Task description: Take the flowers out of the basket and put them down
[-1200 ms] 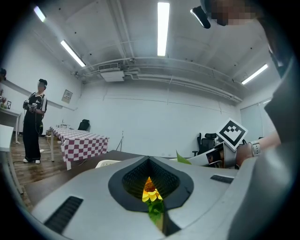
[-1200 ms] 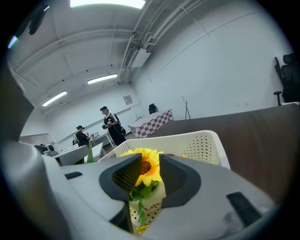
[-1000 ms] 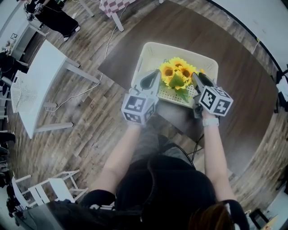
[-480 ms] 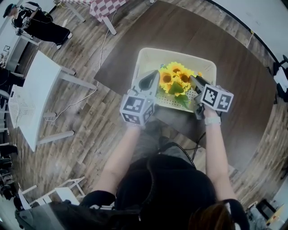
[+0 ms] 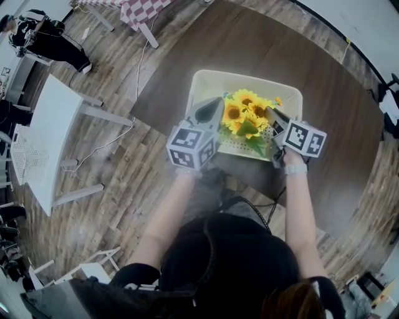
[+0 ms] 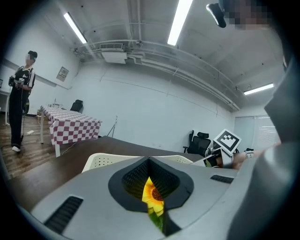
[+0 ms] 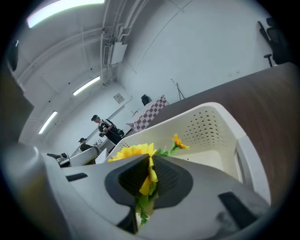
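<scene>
Okay, nearest the camera, the left gripper (image 5: 214,107) (image 6: 151,186) has its jaws together with only a slit left; one sunflower and some green show in that slit, can't tell if pinched. Its tip sits at the left edge of the sunflower bunch (image 5: 245,113) (image 7: 131,151). The right gripper (image 5: 270,114) (image 7: 146,179) comes in from the bunch's right side, jaws closing, already narrow, with a yellow petal and green leaves squeezed between the pads. The bunch is in the cream perforated basket (image 5: 204,76) (image 7: 226,125) (image 6: 100,161), heads up, toward the near wall; one small orange bloom (image 7: 180,142) sticks out at the far side. The basket sits on a dark brown round table (image 5: 249,37), near its front edge. Farther off: a white table (image 5: 53,124) to the left, a checkered-cloth table (image 5: 147,9) (image 6: 70,128), a person standing in dark clothes (image 6: 19,101), and a black office chair (image 6: 199,140) by the far wall.
</scene>
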The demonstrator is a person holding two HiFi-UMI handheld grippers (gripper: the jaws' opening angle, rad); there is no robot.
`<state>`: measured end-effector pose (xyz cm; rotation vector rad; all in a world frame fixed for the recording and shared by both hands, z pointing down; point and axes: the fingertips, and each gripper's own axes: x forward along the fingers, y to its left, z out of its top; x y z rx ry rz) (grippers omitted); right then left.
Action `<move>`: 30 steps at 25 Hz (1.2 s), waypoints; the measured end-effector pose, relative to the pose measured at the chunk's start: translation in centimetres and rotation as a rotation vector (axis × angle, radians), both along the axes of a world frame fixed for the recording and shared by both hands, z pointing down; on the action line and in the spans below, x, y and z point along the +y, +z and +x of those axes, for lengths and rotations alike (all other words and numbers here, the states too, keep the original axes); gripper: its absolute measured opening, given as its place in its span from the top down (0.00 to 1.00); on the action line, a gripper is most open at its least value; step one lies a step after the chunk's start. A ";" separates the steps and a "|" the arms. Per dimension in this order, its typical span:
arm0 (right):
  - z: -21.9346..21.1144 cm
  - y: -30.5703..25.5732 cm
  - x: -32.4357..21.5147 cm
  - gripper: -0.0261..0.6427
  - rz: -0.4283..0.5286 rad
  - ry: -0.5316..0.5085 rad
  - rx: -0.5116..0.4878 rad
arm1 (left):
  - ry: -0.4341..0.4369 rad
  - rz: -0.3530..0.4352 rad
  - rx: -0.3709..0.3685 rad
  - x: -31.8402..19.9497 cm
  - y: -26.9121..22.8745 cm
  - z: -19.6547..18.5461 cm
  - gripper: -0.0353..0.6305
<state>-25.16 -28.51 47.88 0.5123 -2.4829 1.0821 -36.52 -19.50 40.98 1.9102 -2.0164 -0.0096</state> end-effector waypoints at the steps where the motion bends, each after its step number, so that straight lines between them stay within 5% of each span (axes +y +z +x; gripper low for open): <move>1: -0.1 0.0 0.0 0.93 0.010 0.007 -0.002 | 0.008 -0.012 0.005 0.0 0.3 0.0 0.94; 7: -0.2 -0.7 -0.7 0.95 0.074 0.046 -0.012 | 0.025 -0.059 0.025 -0.5 1.2 -0.2 0.94; 14: 0.0 -0.5 -1.1 0.95 0.086 0.081 -0.017 | 0.069 -0.158 0.087 -0.9 3.0 0.0 0.77; 24: 0.6 -0.6 -1.3 0.95 0.086 0.138 -0.015 | 0.101 -0.265 0.156 -0.7 5.5 0.0 0.71; 30: 0.9 -0.4 -1.5 0.95 0.086 0.147 -0.007 | 0.122 -0.299 0.342 -1.3 7.1 0.4 0.71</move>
